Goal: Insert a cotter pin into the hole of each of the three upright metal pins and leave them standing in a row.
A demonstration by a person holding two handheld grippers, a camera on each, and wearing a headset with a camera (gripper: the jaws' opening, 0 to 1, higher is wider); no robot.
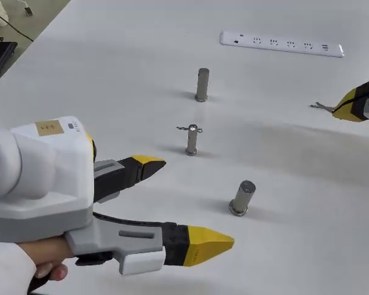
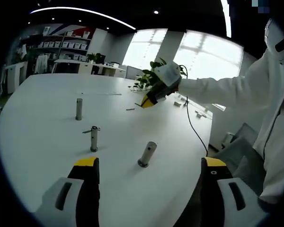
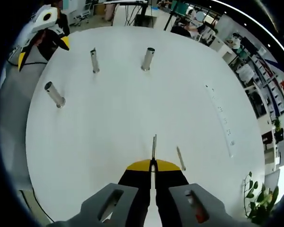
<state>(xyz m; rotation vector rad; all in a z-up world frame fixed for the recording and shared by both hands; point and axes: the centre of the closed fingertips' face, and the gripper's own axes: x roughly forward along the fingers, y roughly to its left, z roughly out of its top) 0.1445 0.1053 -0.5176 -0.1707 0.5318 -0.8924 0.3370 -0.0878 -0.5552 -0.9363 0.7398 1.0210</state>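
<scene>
Metal pins, three in all, stand spaced in a row on a white table [image 1: 111, 80]. Nearest the viewer in the head view, the left gripper [image 1: 184, 200] is held over the table edge, its jaws spread wide and grasping nothing. Just beyond its yellow tips stands the nearest metal pin [image 1: 242, 198]. Farther on is the middle metal pin [image 1: 192, 142], with a cotter pin [image 1: 189, 128] lying crosswise through its top. The farthest metal pin [image 1: 202, 84] stands behind it. Off to the right, well apart from the row and about level with the gap between the middle and farthest pins, is the right gripper [image 1: 339, 110]. Its jaws are clenched on a second cotter pin [image 1: 323, 107], which sticks out past the tips. In the right gripper view a third cotter pin [image 3: 180, 158] lies loose on the table just beside the held one. A white power strip [image 1: 281, 44] lies flat at the far side.
</scene>
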